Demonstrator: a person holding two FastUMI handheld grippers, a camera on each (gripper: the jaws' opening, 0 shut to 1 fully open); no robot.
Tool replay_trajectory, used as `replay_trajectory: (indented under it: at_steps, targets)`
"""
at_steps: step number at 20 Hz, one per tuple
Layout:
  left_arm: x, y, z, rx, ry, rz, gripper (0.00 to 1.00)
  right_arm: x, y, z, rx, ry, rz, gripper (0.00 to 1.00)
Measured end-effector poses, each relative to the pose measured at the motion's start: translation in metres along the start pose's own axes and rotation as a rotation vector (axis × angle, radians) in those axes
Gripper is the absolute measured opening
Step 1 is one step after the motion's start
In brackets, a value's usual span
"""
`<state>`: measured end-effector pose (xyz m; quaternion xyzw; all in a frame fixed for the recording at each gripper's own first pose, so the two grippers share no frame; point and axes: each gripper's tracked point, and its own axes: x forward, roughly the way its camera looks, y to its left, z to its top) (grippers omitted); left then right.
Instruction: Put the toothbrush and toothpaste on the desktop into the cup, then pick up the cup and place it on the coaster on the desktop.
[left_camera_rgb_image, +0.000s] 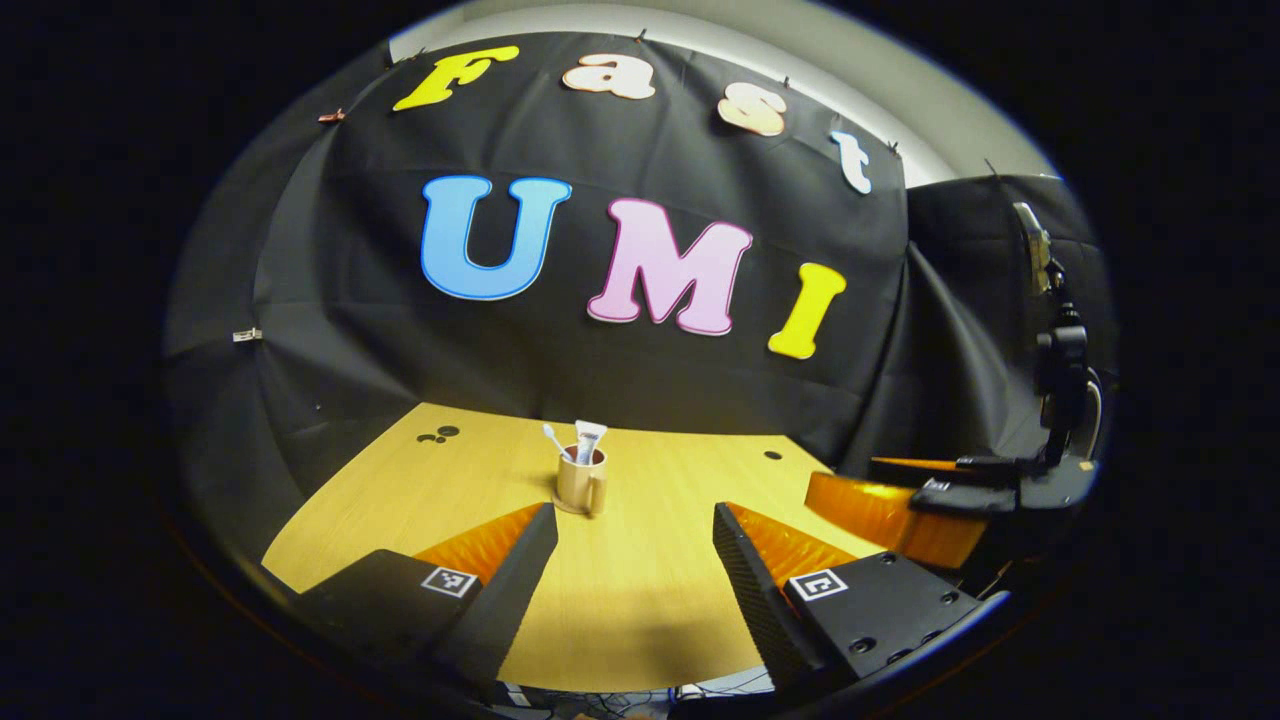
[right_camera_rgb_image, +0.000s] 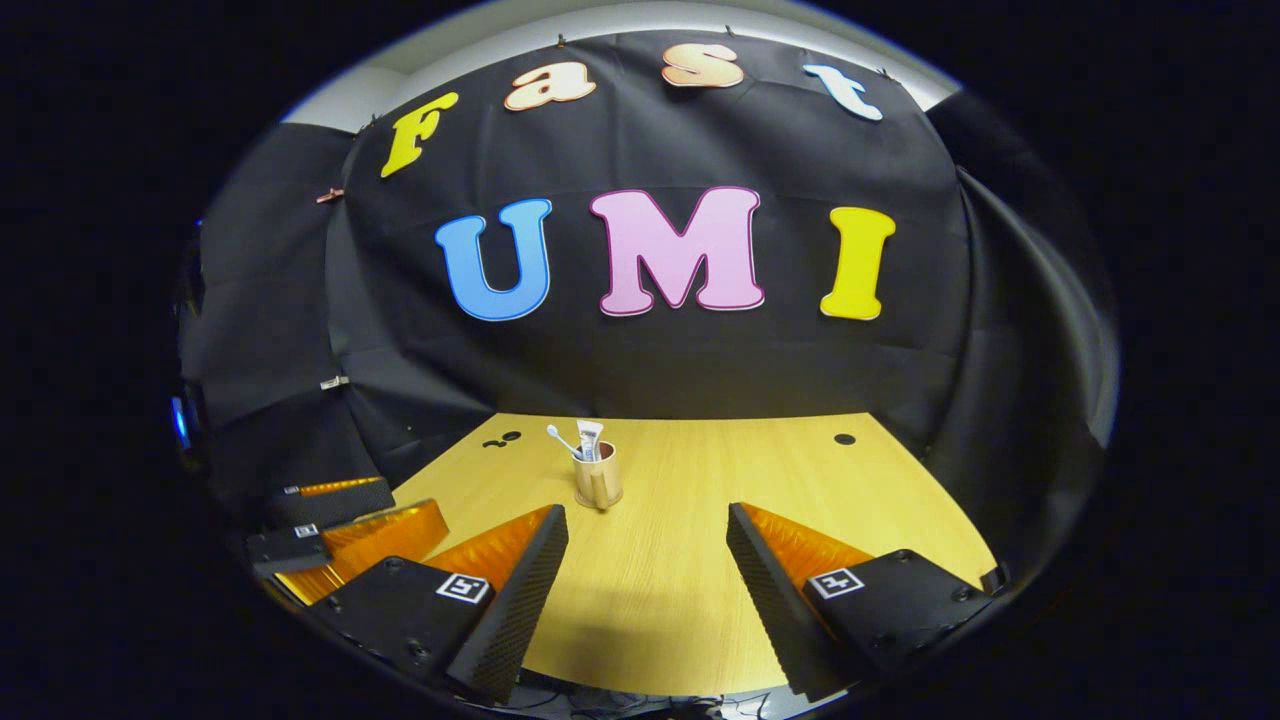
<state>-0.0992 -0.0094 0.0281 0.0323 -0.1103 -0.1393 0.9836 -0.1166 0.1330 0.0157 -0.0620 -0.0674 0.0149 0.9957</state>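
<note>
Left gripper view: a tan ceramic cup with a side handle (left_camera_rgb_image: 582, 482) stands upright at the centre of the frame on the pale wooden desktop (left_camera_rgb_image: 640, 600), its handle turned toward the camera and slightly right. A white toothbrush (left_camera_rgb_image: 553, 437) rises from the cup, its long axis tilted toward the upper left, head uppermost; a white toothpaste tube (left_camera_rgb_image: 589, 440) stands beside it, nearly vertical, flat end up. Whether a coaster lies beneath the cup cannot be told. The left gripper (left_camera_rgb_image: 634, 560) occupies the bottom of the frame, jaws spread wide and holding nothing; the cup lies well beyond its fingertips, just left of the gap's midline. The right gripper (left_camera_rgb_image: 930, 492) appears at the right edge. Right gripper view: the same cup (right_camera_rgb_image: 597, 476) stands at centre, toothbrush (right_camera_rgb_image: 559, 439) leaning upper left, tube (right_camera_rgb_image: 590, 438) upright. The right gripper (right_camera_rgb_image: 646, 560), jaws wide and empty, sits at the bottom, well short of the cup; the left gripper (right_camera_rgb_image: 330, 530) shows at lower left.
</note>
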Motion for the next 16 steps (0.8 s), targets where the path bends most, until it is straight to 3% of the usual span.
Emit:
replay_trajectory:
  at_steps: [6, 16]
  targets:
    - [-0.018, 0.0, 0.003, 0.008, -0.026, 0.008, 0.98, -0.025, -0.005, -0.021, 0.053, -0.008, -0.041, 0.98]
    - [-0.029, 0.002, -0.008, 0.015, 0.007, 0.038, 0.98, -0.03, 0.013, -0.044, 0.042, 0.04, 0.023, 0.98]
